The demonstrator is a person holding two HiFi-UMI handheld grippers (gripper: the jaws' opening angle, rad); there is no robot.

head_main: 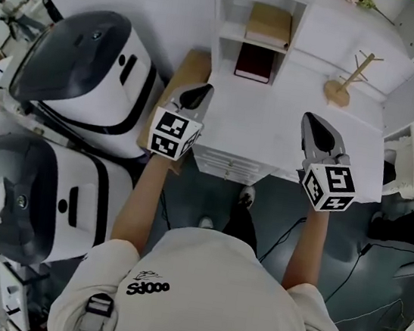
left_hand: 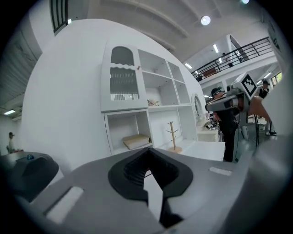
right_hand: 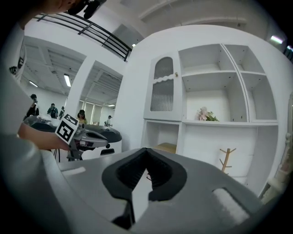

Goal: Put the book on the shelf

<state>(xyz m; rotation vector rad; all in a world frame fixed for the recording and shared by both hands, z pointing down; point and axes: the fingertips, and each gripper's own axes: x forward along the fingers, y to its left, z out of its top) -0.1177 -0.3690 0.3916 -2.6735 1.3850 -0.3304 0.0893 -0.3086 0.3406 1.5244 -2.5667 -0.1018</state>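
A tan book [head_main: 269,24] lies flat on the upper level of a small cubby in the white shelf unit [head_main: 310,30]. Under it a dark red book [head_main: 253,62] lies in the lower cubby. My left gripper [head_main: 200,91] hovers over the desk's left edge, short of the cubby, its jaws shut and empty. My right gripper [head_main: 310,120] is held over the desk's right part, also shut with nothing in it. In the left gripper view the shut tips [left_hand: 149,150] point at the tan book [left_hand: 136,140]. The right gripper view shows its tips [right_hand: 146,150] closed below the tan book [right_hand: 167,147].
A wooden mug tree [head_main: 345,81] stands on the desk to the right of the cubby. Two large white-and-black machines [head_main: 83,67] [head_main: 27,197] stand at the left. A brown panel [head_main: 186,70] leans by the desk's left side. Drawers [head_main: 230,164] face me; cables lie on the floor.
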